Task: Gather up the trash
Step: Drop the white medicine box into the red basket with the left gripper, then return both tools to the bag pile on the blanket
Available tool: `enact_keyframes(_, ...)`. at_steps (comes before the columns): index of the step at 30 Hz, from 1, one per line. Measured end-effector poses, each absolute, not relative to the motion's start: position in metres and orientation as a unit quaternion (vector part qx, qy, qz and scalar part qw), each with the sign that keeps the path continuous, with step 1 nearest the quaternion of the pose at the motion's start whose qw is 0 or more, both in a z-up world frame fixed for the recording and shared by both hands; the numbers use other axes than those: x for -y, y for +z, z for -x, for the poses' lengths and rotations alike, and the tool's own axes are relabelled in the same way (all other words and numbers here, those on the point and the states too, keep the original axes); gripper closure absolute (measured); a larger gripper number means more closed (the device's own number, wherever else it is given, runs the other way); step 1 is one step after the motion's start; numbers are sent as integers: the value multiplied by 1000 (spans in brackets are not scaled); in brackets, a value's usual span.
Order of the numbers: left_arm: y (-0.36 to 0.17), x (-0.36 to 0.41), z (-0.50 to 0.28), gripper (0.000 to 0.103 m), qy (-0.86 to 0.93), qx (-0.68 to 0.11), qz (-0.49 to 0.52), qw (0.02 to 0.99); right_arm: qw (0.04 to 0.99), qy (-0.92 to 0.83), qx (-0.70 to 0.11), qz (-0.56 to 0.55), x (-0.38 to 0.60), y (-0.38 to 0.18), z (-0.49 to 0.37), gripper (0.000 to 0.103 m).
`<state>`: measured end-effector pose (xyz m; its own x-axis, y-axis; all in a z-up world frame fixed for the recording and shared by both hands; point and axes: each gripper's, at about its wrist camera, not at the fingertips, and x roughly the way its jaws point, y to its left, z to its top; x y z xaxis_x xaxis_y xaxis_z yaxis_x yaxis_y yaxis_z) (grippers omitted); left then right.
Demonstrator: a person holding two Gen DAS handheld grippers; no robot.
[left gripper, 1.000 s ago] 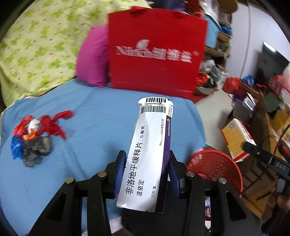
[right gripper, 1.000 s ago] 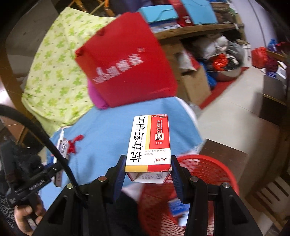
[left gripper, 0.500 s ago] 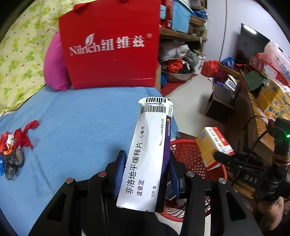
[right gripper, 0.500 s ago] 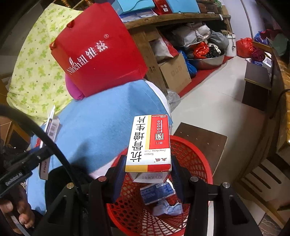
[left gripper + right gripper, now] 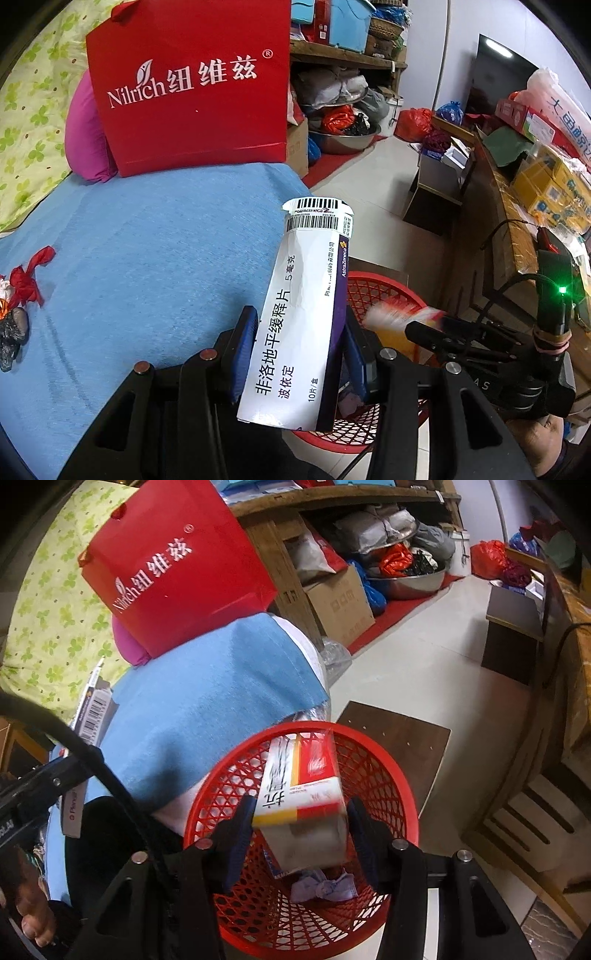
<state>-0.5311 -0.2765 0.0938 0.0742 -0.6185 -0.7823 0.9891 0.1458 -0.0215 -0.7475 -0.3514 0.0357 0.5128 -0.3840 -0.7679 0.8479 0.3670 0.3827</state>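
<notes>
My two wrist cameras look steeply down, close over the red basket [image 5: 388, 771] (both share it) [image 5: 384, 288].

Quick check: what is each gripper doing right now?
Left gripper: closed on the white medicine box.
Right gripper: jaws opening, red-and-yellow box dropping into red basket.

Black tongs [image 5: 299, 354], blue pads [image 5: 243, 354]

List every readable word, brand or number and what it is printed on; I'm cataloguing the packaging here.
"Nilrich 纽维兹": red paper bag.
"非洛地平缓释片", "波依定", "5毫克", "10片/盒", "AstraZeneca": white and purple medicine box in the left gripper.
Barcode digits on its top flap: too small to read.
Red and yellow box over the red basket: motion-blurred, unreadable.
</notes>
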Motion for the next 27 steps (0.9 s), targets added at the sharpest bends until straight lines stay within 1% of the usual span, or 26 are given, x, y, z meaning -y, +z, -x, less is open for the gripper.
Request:
enact_keyframes(4, 91, 280, 534, 57, -594, -337, -283, 674, 772, -408, -282, -396, 352, 41, 754, 36)
enact_keyframes(8, 87, 284, 538, 57, -596, -338, -292, 667, 778, -428, -259, -381, 349, 57, 763, 36)
enact_keyframes(19, 74, 295, 558, 55, -598, -344, -320, 649, 778, -505, -142, -346, 339, 112, 811, 36)
enact_keyframes(21, 72, 298, 560, 50, -599, -348, -322, 646, 781, -510, -126, -338, 336, 123, 816, 36)
enact_keyframes(23, 72, 297, 562, 30, -595, -343, -326, 650, 784, -511, -119, -333, 334, 128, 815, 35)
enact_keyframes(24, 73, 297, 563, 28, -590, -335, -328, 657, 785, -510, -119, -330, 335, 131, 813, 35)
enact_keyframes(27, 79, 294, 564, 28, -587, -321, -331, 665, 789, -505, -123, -326, 334, 133, 806, 35)
